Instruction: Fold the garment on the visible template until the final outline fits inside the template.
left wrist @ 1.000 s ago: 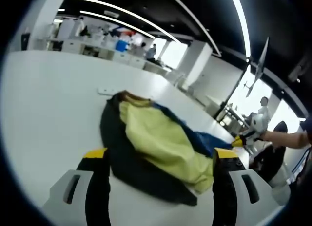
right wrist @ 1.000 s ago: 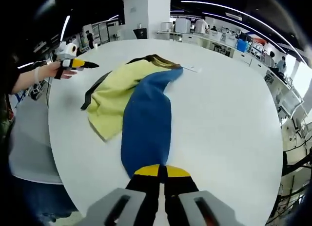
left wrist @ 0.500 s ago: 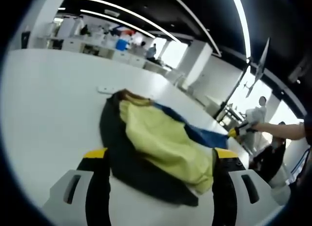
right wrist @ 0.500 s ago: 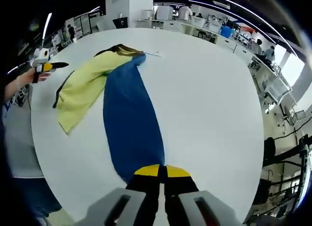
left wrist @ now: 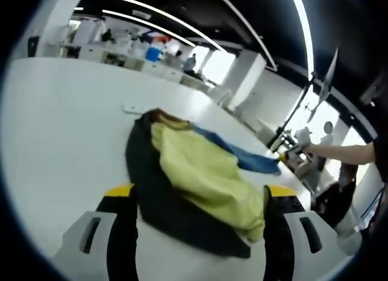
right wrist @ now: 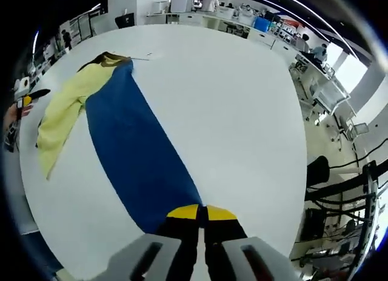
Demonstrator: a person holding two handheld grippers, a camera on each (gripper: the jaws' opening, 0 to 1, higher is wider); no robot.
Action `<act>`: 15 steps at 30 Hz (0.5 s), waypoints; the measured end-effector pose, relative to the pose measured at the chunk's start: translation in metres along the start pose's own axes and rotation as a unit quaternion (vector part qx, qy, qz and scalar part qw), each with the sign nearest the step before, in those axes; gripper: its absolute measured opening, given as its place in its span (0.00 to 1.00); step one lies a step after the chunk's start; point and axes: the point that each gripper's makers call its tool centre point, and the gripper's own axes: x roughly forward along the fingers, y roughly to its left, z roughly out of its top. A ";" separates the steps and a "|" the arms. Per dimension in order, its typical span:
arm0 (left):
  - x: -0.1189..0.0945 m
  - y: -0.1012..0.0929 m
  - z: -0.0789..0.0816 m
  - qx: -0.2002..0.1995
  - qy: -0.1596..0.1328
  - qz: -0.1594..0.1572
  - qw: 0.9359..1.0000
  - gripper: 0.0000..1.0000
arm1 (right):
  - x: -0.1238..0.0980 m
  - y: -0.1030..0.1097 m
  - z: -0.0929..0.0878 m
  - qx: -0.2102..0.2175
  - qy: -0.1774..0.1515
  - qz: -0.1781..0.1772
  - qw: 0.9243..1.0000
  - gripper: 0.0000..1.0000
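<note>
Right tool (right wrist: 202,213): clamped on the blue panel's end.
Left tool (left wrist: 197,193): spread wide, holding nothing, garment's near edge between the tips.
Garment (left wrist: 194,178): crumpled on white desk (right wrist: 230,105), blue panel (right wrist: 136,154) stretched toward right tool.

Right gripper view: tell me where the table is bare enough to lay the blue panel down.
The white table is bare across the wide stretch right of the blue panel, out to the table's far edge. It is crowded on the other side: the yellow part lies against the panel, with the left tongs just beyond. The right tongs are shut on the blue panel.
</note>
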 end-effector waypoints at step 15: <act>0.006 -0.002 0.000 -0.003 -0.002 -0.006 1.000 0.83 | 0.015 -0.042 0.007 0.030 0.009 -0.033 0.999 0.00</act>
